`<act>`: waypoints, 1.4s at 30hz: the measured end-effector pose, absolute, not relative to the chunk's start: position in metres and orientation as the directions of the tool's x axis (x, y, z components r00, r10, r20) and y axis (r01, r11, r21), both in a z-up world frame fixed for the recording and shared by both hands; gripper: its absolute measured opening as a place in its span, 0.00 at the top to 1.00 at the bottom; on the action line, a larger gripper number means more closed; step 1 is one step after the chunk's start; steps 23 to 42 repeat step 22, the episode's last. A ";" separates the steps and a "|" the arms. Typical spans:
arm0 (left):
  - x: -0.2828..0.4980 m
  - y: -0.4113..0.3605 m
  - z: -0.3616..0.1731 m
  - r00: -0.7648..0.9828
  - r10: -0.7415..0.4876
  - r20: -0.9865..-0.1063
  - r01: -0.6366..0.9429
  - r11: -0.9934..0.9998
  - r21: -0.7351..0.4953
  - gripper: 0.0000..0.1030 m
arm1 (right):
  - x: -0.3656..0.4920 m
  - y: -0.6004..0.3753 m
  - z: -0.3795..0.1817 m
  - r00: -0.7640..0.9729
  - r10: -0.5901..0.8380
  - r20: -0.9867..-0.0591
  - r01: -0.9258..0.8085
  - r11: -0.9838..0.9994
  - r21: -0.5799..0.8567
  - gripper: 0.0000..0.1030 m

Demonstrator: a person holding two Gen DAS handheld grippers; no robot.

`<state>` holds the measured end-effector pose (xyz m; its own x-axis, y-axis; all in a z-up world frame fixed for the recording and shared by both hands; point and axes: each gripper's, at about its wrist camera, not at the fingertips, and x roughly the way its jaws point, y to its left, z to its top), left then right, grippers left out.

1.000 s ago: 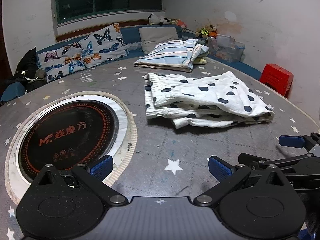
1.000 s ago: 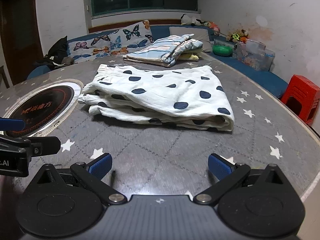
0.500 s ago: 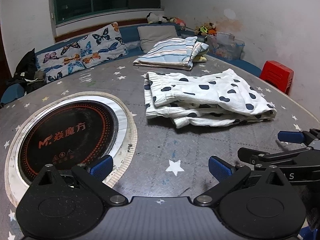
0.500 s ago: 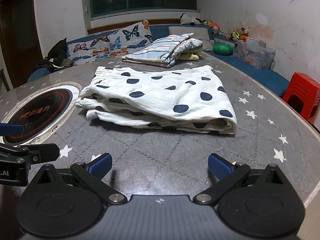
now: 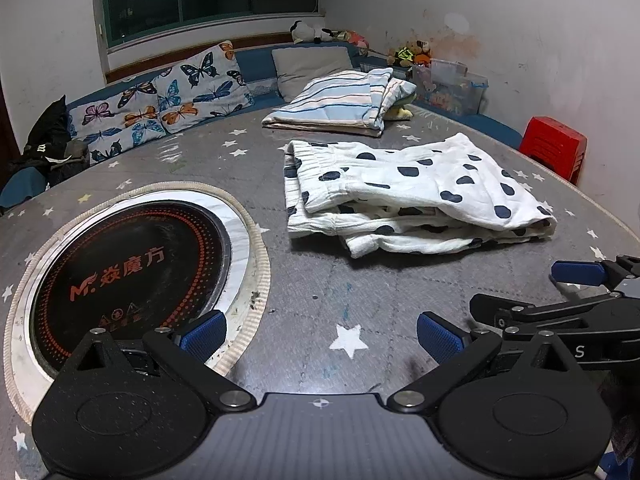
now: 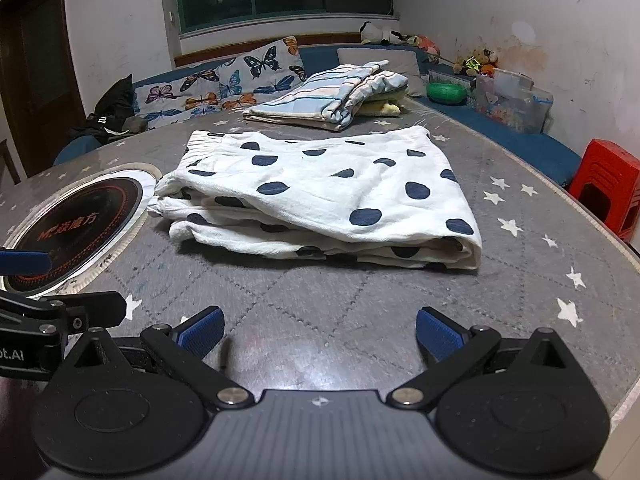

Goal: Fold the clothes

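Observation:
White shorts with dark blue dots (image 5: 404,192) (image 6: 320,196) lie folded in layers on the grey star-print table (image 5: 320,280) (image 6: 360,300). A folded striped garment (image 5: 340,102) (image 6: 320,100) rests farther back on the table. My left gripper (image 5: 320,332) is open and empty, low over the table, near and to the left of the shorts. My right gripper (image 6: 318,330) is open and empty, just in front of the shorts' near edge. The right gripper's blue-tipped fingers (image 5: 576,274) show at the right of the left wrist view.
A round black induction cooker (image 5: 128,268) (image 6: 72,224) is set in the table to the left. Butterfly cushions (image 5: 160,100) and a blue bench run behind. A red stool (image 5: 554,146) (image 6: 608,184) stands beyond the table's right edge. A clear box of toys (image 6: 514,100) sits at back right.
Both grippers have drifted slightly forward toward the spotted shorts, which look a little larger now. Both stay open; the clothes have not moved.

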<state>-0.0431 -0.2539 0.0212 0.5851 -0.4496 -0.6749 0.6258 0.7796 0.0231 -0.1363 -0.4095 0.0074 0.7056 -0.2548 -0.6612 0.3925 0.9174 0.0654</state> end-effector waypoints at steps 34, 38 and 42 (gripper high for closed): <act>-0.034 -0.258 0.021 0.595 -0.443 -0.671 0.618 0.786 0.029 0.00 | -0.134 -0.418 0.007 0.706 -0.264 -0.657 0.417 0.905 0.084 0.00; -0.034 -0.258 0.021 0.595 -0.443 -0.671 0.618 0.786 0.029 0.00 | -0.134 -0.418 0.007 0.706 -0.264 -0.657 0.417 0.905 0.084 0.00; -0.034 -0.258 0.021 0.595 -0.443 -0.671 0.618 0.786 0.029 0.00 | -0.134 -0.418 0.007 0.706 -0.264 -0.657 0.417 0.905 0.084 0.00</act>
